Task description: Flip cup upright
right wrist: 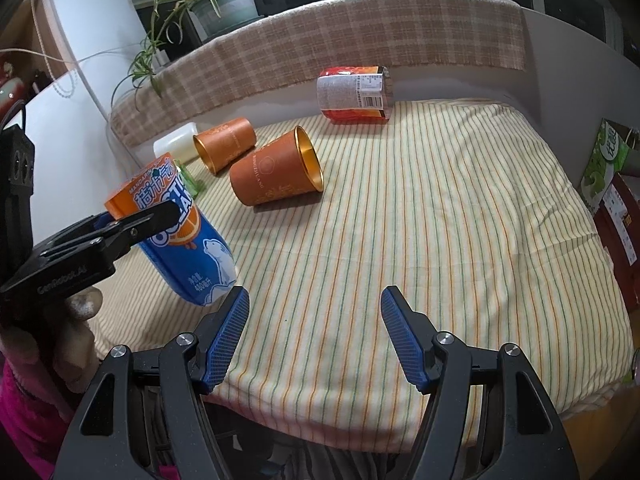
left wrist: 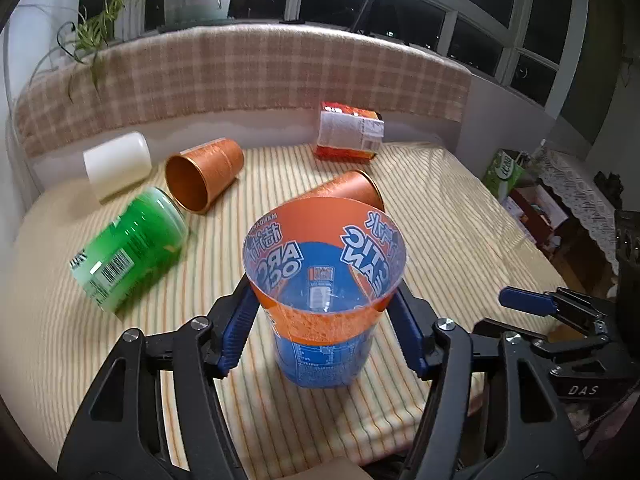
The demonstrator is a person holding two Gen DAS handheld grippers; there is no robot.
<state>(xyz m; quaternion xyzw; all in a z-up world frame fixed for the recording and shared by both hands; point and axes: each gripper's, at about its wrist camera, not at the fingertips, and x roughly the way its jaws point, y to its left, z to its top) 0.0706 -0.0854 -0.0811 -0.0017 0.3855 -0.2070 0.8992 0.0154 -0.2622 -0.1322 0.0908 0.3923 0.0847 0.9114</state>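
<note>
A clear plastic cup with a blue and orange label (left wrist: pixel 324 304) stands mouth up, tilted slightly, at the near edge of the striped table. My left gripper (left wrist: pixel 324 316) is shut on its sides; it also shows in the right wrist view (right wrist: pixel 140 220), holding the cup (right wrist: pixel 192 256). My right gripper (right wrist: pixel 314 332) is open and empty above the striped cloth, to the right of the cup. It shows in the left wrist view (left wrist: pixel 532 304) at the right edge.
Two orange paper cups (left wrist: pixel 204 176) (left wrist: pixel 352 190) lie on their sides behind the held cup. A green cup (left wrist: pixel 130 256) and a white cup (left wrist: pixel 116 164) lie at the left. A red and white cup (left wrist: pixel 350 132) lies at the back. A plaid-covered ledge (left wrist: pixel 240 76) bounds the far side.
</note>
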